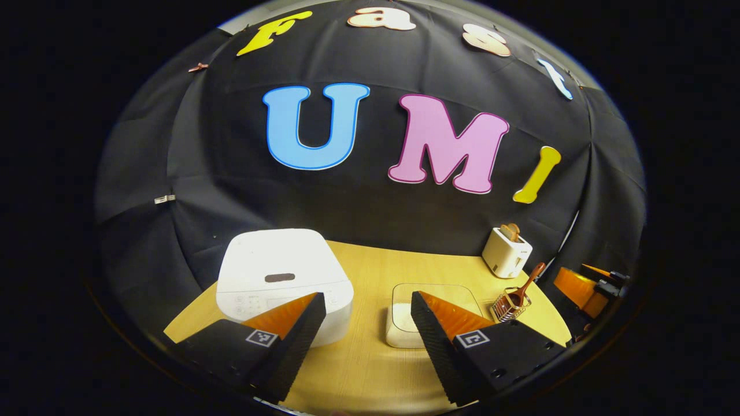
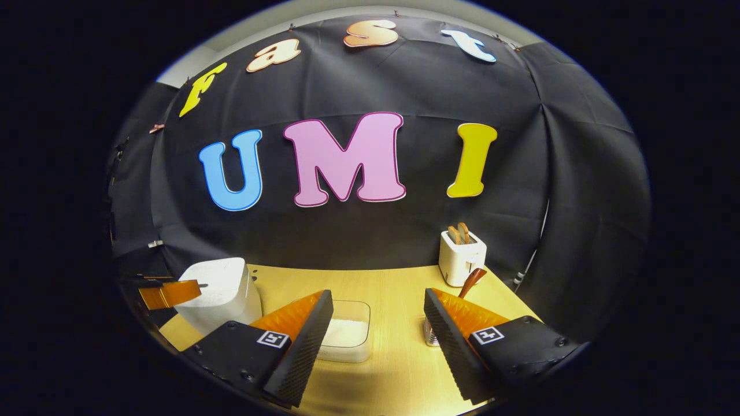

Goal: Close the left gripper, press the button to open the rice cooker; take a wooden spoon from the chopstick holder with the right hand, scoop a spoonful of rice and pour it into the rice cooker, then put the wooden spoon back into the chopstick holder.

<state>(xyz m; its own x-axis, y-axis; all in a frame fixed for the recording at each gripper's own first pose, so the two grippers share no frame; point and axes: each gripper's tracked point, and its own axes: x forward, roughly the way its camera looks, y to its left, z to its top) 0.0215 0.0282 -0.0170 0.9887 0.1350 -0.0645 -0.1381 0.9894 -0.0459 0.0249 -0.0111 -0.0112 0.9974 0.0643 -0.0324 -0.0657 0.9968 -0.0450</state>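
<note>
Although the wooden spoon looks light and stiff, its smooth handle could slip, so I would grip the bare handle where it rises above the wire chopstick holder, not the bowl buried inside. It is reddish-brown, leaning handle-up in that holder, which stands to the right of the clear rice container and in front of the white toaster. Left of the rice container sits the white rice cooker, lid down, a dark oval button on top. Both the left gripper and the right gripper hang with fingers spread wide, holding nothing, above the wooden table.
</note>
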